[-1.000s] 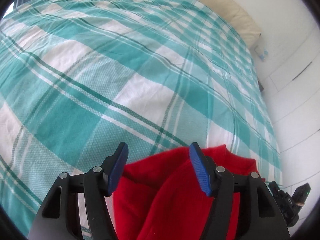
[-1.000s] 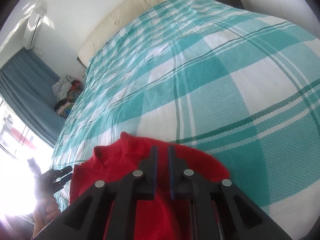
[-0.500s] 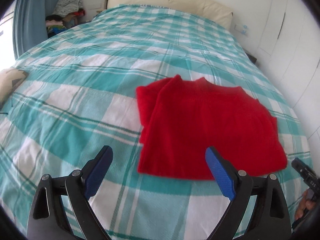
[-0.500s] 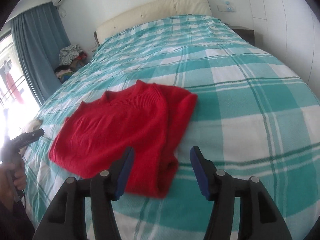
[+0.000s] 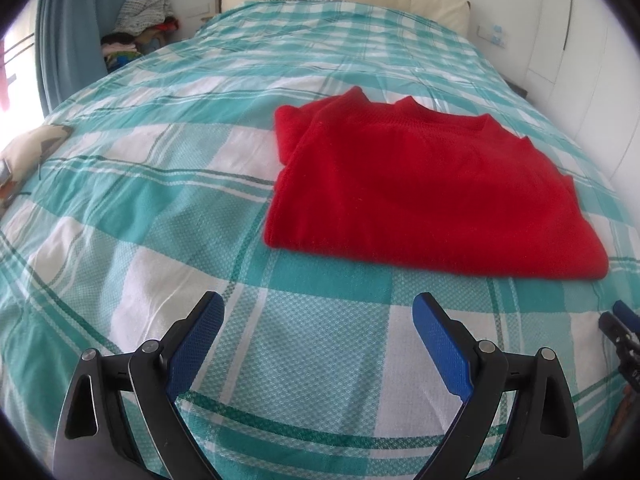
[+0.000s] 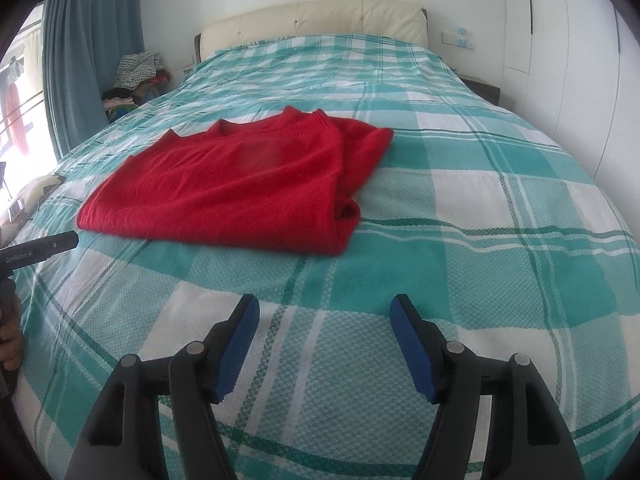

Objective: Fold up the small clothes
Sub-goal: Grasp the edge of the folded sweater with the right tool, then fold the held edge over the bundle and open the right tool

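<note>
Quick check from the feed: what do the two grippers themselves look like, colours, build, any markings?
Both match: the left gripper and right gripper have black plastic frames with triangular cut-outs, silver round pivot bolts, and flat blue textured pads. Seen from the right wrist camera, the left unit's black body carries white "GenRobot.AI" lettering. No cables or sleeves show.

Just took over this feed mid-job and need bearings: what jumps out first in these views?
The red sweater, folded and lying flat on the teal plaid bedspread at mid-bed, stands out most. Both grippers hang open and empty short of it: the left gripper off its near-left corner, the right gripper off its near-right corner. A pile of clothes sits beside the headboard by the curtain.
</note>
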Demonstrator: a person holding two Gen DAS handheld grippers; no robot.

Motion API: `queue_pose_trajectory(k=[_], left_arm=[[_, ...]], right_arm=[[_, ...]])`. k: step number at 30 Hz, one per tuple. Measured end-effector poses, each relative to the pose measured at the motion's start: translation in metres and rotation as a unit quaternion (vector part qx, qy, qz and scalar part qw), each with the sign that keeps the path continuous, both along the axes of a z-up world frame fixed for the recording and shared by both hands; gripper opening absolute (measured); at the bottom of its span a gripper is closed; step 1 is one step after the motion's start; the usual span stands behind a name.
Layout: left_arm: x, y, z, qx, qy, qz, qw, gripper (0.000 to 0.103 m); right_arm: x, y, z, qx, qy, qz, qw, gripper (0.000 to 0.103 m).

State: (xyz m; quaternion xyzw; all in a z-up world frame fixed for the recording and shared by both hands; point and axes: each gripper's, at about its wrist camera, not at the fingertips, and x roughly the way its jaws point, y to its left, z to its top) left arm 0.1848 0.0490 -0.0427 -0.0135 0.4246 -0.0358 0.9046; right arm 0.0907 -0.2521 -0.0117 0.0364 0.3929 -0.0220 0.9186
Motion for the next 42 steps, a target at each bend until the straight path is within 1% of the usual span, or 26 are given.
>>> queue_pose_trajectory(k=[5, 7, 10, 13, 15, 18, 19, 21, 23, 24, 25, 26, 27, 28, 30, 32, 34, 36, 39, 42], left_arm=[[0.005, 0.006, -0.012, -0.011, 0.028, 0.012, 0.9995, 0.096], [0.006, 0.008, -0.011, -0.02, 0.029, 0.013, 0.9993, 0.096], [0.005, 0.01, -0.007, -0.027, 0.022, 0.011, 0.9993, 0.096], [0.004, 0.012, -0.002, -0.031, 0.014, 0.01, 0.9994, 0.096], [0.004, 0.016, 0.001, -0.036, 0.012, 0.012, 0.9992, 0.096], [0.007, 0.024, 0.005, -0.044, 0.009, 0.021, 0.9988, 0.096], [0.008, 0.028, 0.006, -0.047, 0.009, 0.025, 0.9986, 0.096], [0.009, 0.035, 0.008, -0.056, 0.008, 0.033, 0.9978, 0.096], [0.01, 0.042, 0.011, -0.066, 0.007, 0.04, 0.997, 0.096], [0.011, 0.045, 0.013, -0.069, 0.007, 0.042, 0.9967, 0.096], [0.011, 0.049, 0.015, -0.074, 0.007, 0.045, 0.9963, 0.096], [0.011, 0.053, 0.017, -0.077, 0.006, 0.048, 0.9959, 0.096], [0.011, 0.058, 0.02, -0.079, 0.004, 0.052, 0.9955, 0.096], [0.01, 0.063, 0.023, -0.077, 0.001, 0.058, 0.9953, 0.096], [0.009, 0.075, 0.03, -0.064, -0.009, 0.077, 0.9949, 0.096], [0.008, 0.088, 0.036, -0.053, -0.022, 0.099, 0.9934, 0.096], [0.009, 0.099, 0.041, -0.047, -0.031, 0.118, 0.9915, 0.096], [0.011, 0.108, 0.043, -0.044, -0.034, 0.129, 0.9901, 0.096], [0.013, 0.117, 0.041, -0.041, -0.034, 0.142, 0.9885, 0.096], [0.015, 0.125, 0.037, -0.041, -0.027, 0.154, 0.9869, 0.096]], right_arm=[[0.001, -0.003, -0.002, 0.01, 0.006, -0.001, 1.0, 0.068], [0.004, -0.01, 0.001, 0.038, 0.009, -0.001, 0.999, 0.068], [0.024, -0.033, 0.013, 0.098, 0.003, -0.015, 0.995, 0.068], [0.058, -0.068, 0.023, 0.166, -0.007, -0.049, 0.985, 0.071], [0.085, -0.086, 0.022, 0.204, -0.006, -0.064, 0.977, 0.071], [0.127, -0.097, 0.004, 0.268, 0.035, -0.048, 0.962, 0.071], [0.137, -0.097, -0.003, 0.281, 0.047, -0.048, 0.957, 0.07], [0.153, -0.091, -0.014, 0.295, 0.063, -0.043, 0.953, 0.07], [0.165, -0.082, -0.021, 0.296, 0.074, -0.036, 0.952, 0.066], [0.17, -0.079, -0.023, 0.295, 0.081, -0.038, 0.951, 0.058], [0.174, -0.077, -0.026, 0.295, 0.092, -0.045, 0.95, 0.037], [0.178, -0.077, -0.028, 0.3, 0.101, -0.053, 0.947, 0.022], [0.181, -0.075, -0.028, 0.302, 0.109, -0.058, 0.945, 0.013], [0.184, -0.071, -0.023, 0.289, 0.112, -0.063, 0.949, 0.012], [0.189, -0.059, -0.001, 0.27, 0.106, -0.057, 0.955, 0.011], [0.196, -0.04, 0.027, 0.279, 0.096, -0.041, 0.955, 0.011], [0.206, -0.01, 0.056, 0.277, 0.091, -0.019, 0.956, 0.011], [0.22, 0.029, 0.078, 0.267, 0.095, 0.011, 0.959, 0.01], [0.242, 0.093, 0.089, 0.252, 0.111, 0.045, 0.96, 0.01], [0.263, 0.154, 0.079, 0.233, 0.124, 0.067, 0.962, 0.01]])
